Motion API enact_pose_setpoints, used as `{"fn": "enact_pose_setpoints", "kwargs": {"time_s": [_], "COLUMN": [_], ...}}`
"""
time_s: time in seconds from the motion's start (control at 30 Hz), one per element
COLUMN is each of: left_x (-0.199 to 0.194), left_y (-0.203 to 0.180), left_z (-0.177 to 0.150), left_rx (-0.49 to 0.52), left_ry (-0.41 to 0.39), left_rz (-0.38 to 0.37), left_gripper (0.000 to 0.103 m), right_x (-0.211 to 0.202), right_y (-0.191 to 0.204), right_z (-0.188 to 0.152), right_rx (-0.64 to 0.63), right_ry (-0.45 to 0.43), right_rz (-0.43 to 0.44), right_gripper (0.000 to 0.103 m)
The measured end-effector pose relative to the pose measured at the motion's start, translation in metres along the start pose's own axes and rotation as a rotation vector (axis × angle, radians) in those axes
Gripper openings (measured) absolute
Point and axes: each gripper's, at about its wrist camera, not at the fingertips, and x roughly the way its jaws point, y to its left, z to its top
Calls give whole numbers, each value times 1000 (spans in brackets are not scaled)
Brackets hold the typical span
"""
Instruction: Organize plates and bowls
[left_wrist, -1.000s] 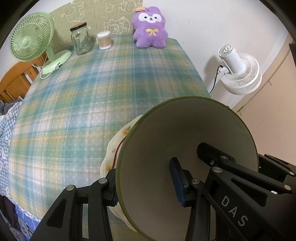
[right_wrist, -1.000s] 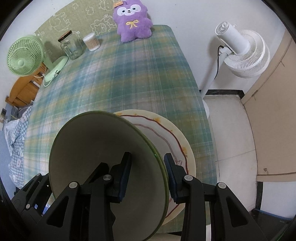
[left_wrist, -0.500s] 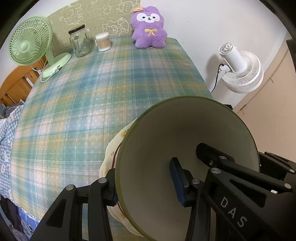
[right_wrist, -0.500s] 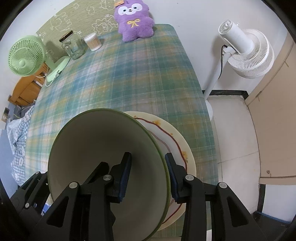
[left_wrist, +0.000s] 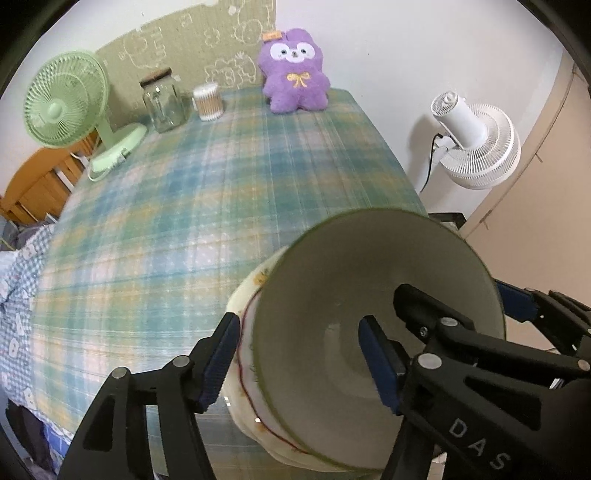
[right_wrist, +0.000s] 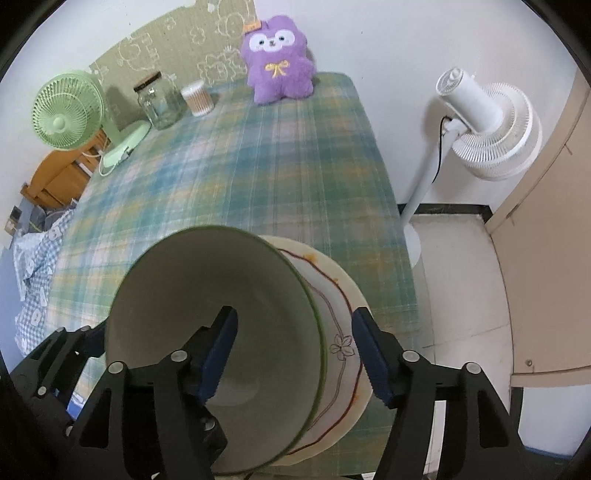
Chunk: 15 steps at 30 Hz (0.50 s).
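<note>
Both the left gripper and right gripper are opening, pads clear of the green-rimmed cream ceramic bowl. Risk: a withdrawing finger snags its rim, tipping it off the floral-edged cream plate.

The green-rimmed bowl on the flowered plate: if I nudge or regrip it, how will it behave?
The green-rimmed bowl looks glazed, so probably stiff, slippery and breakable. Its wide flare above a narrower base suggests it could tip or slide on the flowered plate, which lies near the table edge.

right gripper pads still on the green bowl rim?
Apart. Right wrist view: right gripper, jaws opening, straddles the green bowl rim with gaps on both sides.
</note>
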Motion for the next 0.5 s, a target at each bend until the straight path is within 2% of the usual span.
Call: {"fn": "enact_pose_setpoints", "kwargs": {"time_s": [0.17,0.33,0.5], "left_x": [-20,-46,-71], "left_y": [11,24,49], "left_z": [1,1,0], "left_rx": [-20,-13,-4], "left_ry": [-49,-125,-197], "left_rz": [-8,-17,-30], "left_gripper": [80,89,93], "right_x": [-23,-48,-75], "right_y": [4,17,39], "right_z": [1,1,-1], "right_rx": [0,1,21], "right_ry": [-62,-124,-190], "right_rz": [-21,-49,-94], "right_gripper": [81,81,81]}}
